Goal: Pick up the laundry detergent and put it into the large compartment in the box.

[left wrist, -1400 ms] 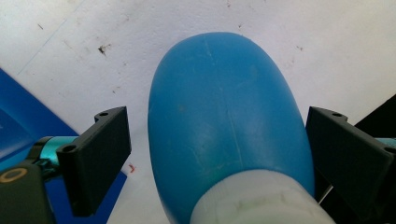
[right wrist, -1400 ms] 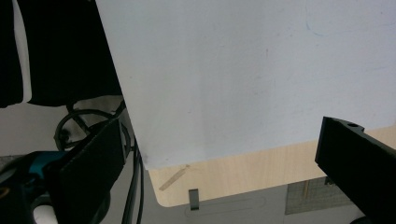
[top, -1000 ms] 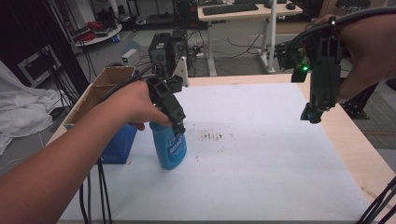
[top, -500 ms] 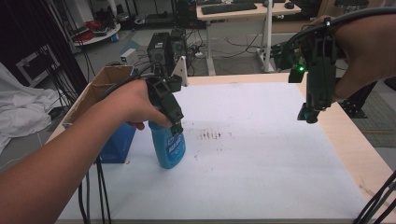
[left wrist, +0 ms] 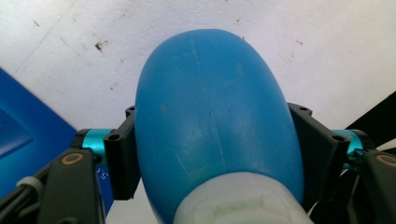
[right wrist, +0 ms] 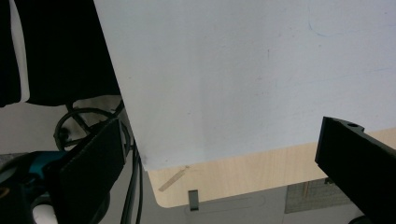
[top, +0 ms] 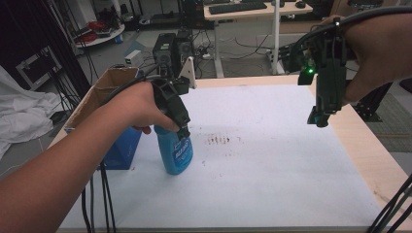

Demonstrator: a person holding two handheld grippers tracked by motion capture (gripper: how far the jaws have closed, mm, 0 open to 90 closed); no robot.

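Blue spray bottle (top: 176,151) stands upright left of centre in the high view, on the white surface (top: 272,160), just beside a blue box (top: 119,148). Rigid, smooth plastic, likely slippery and top-heavy; the narrow shoulder is the surest hold. Left tongs (top: 180,127) clamp it there. Right tongs (top: 318,118) hang apart at upper right, lower than before; the bottle hasn't shifted.

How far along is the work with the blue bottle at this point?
Done: the left gripper is shut on the blue spray bottle, which stands upright on the white table cover. In hand: holding it. Left: the brown stain remains; the right gripper hangs open, empty.
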